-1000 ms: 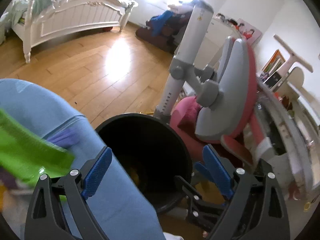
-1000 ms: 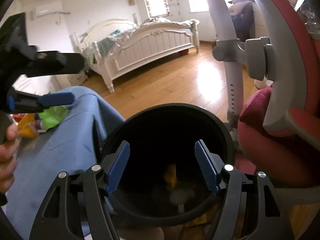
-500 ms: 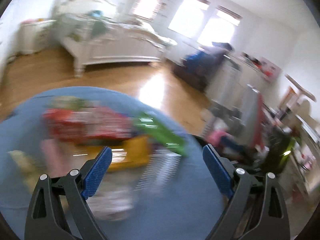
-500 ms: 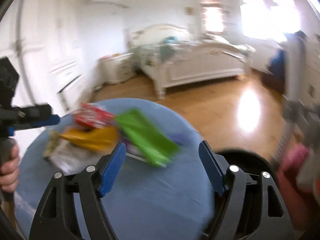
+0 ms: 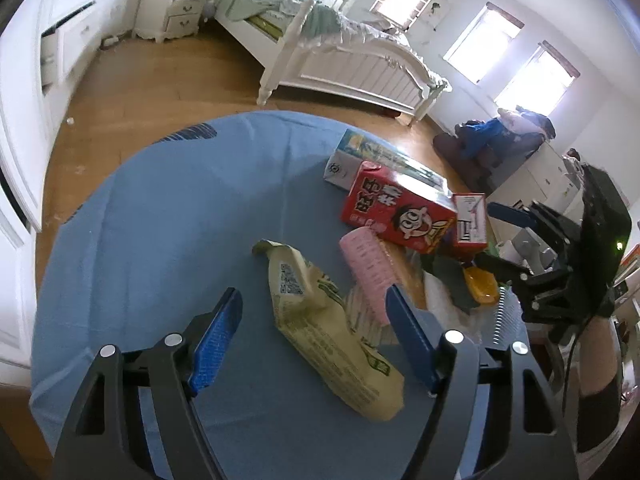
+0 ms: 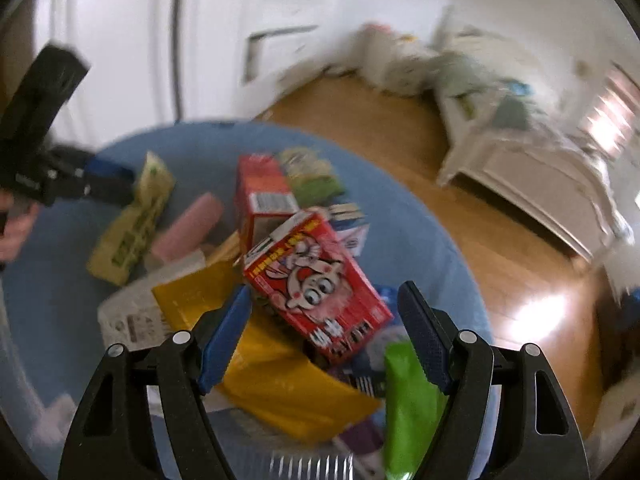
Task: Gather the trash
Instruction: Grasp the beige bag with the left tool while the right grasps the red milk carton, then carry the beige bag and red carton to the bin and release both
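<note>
A pile of trash lies on the round blue table [image 5: 160,220]. A pale yellow-green packet [image 5: 320,320] lies flat between the fingers of my left gripper [image 5: 314,304], whose jaws are closing; the pads stand clear of it. Beyond it are a pink packet [image 5: 364,268], a red milk carton [image 5: 396,212] and a small red-and-white box [image 5: 470,220]. My right gripper [image 6: 324,300] hangs open above a red cartoon box [image 6: 316,280], a yellow wrapper [image 6: 280,380] and a green packet [image 6: 408,400]. The right wrist view is blurred.
A blue-and-white box [image 5: 380,160] lies at the table's far edge. The right gripper [image 5: 508,244] shows at the pile's right side. Around the table are wooden floor [image 5: 160,80], a white bed [image 5: 340,60], a nightstand [image 5: 176,8] and white cupboards [image 5: 24,100].
Both grippers swung away from the black bin beside the table and now hang over the trash pile. The left jaws have narrowed around the pale packet.
</note>
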Available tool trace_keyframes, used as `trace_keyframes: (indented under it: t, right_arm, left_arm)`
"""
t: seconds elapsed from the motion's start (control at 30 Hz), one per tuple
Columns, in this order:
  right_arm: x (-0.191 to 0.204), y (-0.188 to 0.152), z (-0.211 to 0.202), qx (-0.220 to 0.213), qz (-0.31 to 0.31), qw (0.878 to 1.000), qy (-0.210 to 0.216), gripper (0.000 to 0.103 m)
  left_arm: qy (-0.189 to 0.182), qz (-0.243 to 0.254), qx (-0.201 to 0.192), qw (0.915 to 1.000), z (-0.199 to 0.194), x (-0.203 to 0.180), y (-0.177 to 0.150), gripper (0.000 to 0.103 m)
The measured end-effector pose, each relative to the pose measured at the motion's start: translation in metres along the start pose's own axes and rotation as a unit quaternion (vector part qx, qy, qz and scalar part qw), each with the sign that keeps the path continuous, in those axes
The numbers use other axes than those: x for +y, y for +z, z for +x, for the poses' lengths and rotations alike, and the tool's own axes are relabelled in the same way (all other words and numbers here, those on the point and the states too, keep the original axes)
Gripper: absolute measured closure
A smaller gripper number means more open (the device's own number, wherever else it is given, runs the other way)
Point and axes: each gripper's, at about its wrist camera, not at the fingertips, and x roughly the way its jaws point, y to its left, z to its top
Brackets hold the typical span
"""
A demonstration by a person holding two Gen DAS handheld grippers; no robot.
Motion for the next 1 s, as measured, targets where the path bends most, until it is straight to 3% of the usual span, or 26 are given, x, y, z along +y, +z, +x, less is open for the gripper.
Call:
trace_keyframes:
  t: [0.13,0.27,0.43,0.6,0.7,0.83,1.0]
  right_arm:
    - [0.004,0.008,0.016,0.019,-0.023,1.000,-0.001,0.028]
    - [0.004,0.008,0.013,-0.004,0.008,1.000,0.010,0.044]
    - [0.010,-0.009,-0.028,-0.078,0.065,0.995,0.016,0.048]
    - [0.005,-0.026,-0.095,-0.193,0.183,0.964,0.022,0.048]
    - [0.011,-0.048,-0.134,-0.247,0.228,0.942,-0.012,0.048]
    - [0.022,-0.079,-0.161,-0.276,0.255,0.922,-0.091,0.048]
    - [0.019,-0.133,-0.188,-0.281,0.308,0.895,-0.157,0.048]
  left_arm:
    - [-0.002,0.013,0.010,0.9999,0.013,-0.003,-0.001,0.030]
    - [0.020,0.030,0.006,0.9993,0.020,-0.004,-0.004,0.064]
    - [0.023,0.038,-0.025,0.9987,0.006,-0.004,-0.011,0.066]
    - [0.007,0.044,-0.097,0.9943,-0.039,-0.020,-0.012,0.066]
    - [-0.016,0.063,-0.131,0.9892,-0.065,-0.047,-0.006,0.066]
    - [-0.054,0.101,-0.148,0.9823,-0.076,-0.095,0.004,0.066]
    - [-0.107,0.139,-0.131,0.9757,-0.057,-0.158,0.005,0.066]
